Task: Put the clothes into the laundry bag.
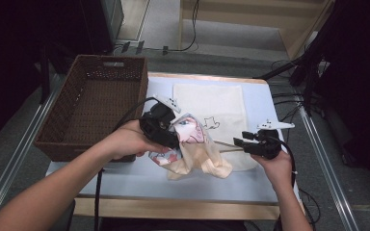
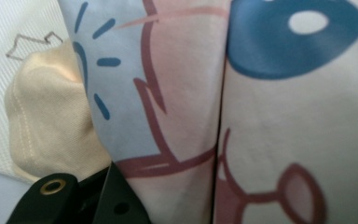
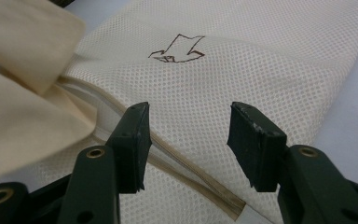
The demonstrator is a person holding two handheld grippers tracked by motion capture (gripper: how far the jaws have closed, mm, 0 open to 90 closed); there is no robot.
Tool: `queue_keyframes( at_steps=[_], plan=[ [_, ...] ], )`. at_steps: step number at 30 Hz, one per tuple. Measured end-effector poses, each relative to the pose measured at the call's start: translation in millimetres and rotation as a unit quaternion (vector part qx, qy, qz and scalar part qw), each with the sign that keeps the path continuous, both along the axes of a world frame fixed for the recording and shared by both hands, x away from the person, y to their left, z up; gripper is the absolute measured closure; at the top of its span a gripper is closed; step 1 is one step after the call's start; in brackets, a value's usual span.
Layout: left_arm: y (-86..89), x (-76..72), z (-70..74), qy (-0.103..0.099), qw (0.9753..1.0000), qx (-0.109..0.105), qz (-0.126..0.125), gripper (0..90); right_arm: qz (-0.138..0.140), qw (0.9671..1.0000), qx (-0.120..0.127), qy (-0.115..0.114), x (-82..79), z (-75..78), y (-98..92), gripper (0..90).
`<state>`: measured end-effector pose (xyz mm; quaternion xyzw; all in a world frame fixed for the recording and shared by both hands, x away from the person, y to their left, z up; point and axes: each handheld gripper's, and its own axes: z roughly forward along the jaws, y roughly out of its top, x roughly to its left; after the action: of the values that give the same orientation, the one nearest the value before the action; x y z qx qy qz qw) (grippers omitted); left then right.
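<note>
A cream cloth with a pink and blue cartoon print (image 1: 196,150) hangs bunched over the near edge of a flat cream mesh bag (image 1: 211,102). My left gripper (image 1: 169,133) is shut on this printed cloth (image 2: 284,140), whose folds press close against its camera; one black jaw shows at the bottom left. My right gripper (image 1: 237,143) hovers open just above the mesh bag (image 3: 261,60), jaws on either side of its zipper seam (image 3: 186,165). Part of the cloth (image 3: 18,116) pokes from the bag's opening at the left. A small dark outline drawing (image 3: 177,50) marks the bag.
A brown wicker basket (image 1: 96,61) stands at the table's left, close behind my left hand. The light blue table top (image 1: 125,175) has a wooden front edge. Cables and dark stands lie on the floor beyond and to the right.
</note>
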<state>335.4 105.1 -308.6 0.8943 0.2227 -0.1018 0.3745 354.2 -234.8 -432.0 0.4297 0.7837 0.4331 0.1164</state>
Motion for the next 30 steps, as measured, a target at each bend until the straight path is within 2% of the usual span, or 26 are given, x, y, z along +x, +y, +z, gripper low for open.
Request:
queue_keyframes(
  at_steps=[3,4,5,7,8,9,11,12,13,14,15,16,18,19,20,25,30],
  plan=[
    [-3.8,0.9,-16.4,0.016,0.9998,-0.012,0.008,63.7,0.000,1.0000,0.001,0.000,-0.2,-0.1,0.1,50.2],
    [-3.8,0.9,-16.4,0.016,0.9998,-0.012,0.008,63.7,-0.001,1.0000,0.000,0.000,-0.2,-0.2,0.0,50.2],
    [-7.4,0.5,-26.1,0.014,0.9996,-0.014,0.020,63.7,0.000,1.0000,0.000,-0.001,-0.1,-0.4,0.0,50.2],
    [-11.9,-0.8,-36.1,-0.008,0.9996,0.004,0.025,63.6,0.001,1.0000,-0.002,0.001,0.1,-0.6,-0.3,50.1],
    [-11.9,-0.8,-36.1,-0.008,0.9996,0.004,0.025,63.6,0.001,1.0000,-0.002,0.001,0.1,-0.6,-0.3,50.1],
    [-13.7,-0.6,-42.5,-0.013,0.9995,0.010,0.025,63.6,0.000,1.0000,-0.001,0.000,0.1,-0.7,-0.2,50.1],
    [-16.4,-0.1,-56.4,-0.004,0.9994,0.014,0.030,63.5,0.001,1.0000,-0.001,-0.001,0.0,-0.7,-0.3,50.1],
    [-18.4,-0.7,-70.3,-0.006,0.9991,0.026,0.032,63.3,0.001,1.0000,0.000,-0.002,-0.2,-0.6,-0.3,50.1],
    [-18.4,-0.7,-70.3,-0.006,0.9991,0.026,0.032,63.2,0.001,1.0000,0.000,-0.002,-0.2,-0.6,-0.4,50.2],
    [-20.3,-1.9,-83.3,-0.006,0.9990,0.027,0.037,63.1,0.001,1.0000,0.000,-0.002,-0.3,-0.6,-0.3,50.2],
    [-20.3,-1.9,-83.3,-0.006,0.9990,0.027,0.037,63.0,0.002,1.0000,0.000,-0.001,-0.2,-0.7,-0.3,50.2],
    [-21.3,-3.3,-93.2,-0.005,0.9987,0.026,0.043,62.9,0.002,1.0000,0.000,-0.001,-0.2,-0.9,-0.3,50.2],
    [-22.2,-4.3,-101.3,-0.019,0.9985,0.024,0.046,62.4,0.002,1.0000,0.001,0.001,-0.2,-0.9,-0.2,50.2],
    [-22.2,-4.3,-101.3,-0.019,0.9985,0.024,0.046,62.3,0.002,1.0000,0.001,0.000,-0.3,-1.1,-0.1,50.2],
    [-23.3,-4.3,-108.5,-0.019,0.9982,0.022,0.052,62.1,0.003,1.0000,0.001,0.002,-0.4,-1.0,0.2,50.2],
    [-26.0,-7.0,-126.5,-0.021,0.9978,0.030,0.055,59.9,0.006,1.0000,-0.001,0.001,-0.5,-2.2,1.4,50.2],
    [-26.6,-9.5,-135.4,-0.029,0.9976,0.025,0.058,58.6,0.011,0.9999,0.001,0.002,-1.1,-2.7,4.1,50.3]
  ],
)
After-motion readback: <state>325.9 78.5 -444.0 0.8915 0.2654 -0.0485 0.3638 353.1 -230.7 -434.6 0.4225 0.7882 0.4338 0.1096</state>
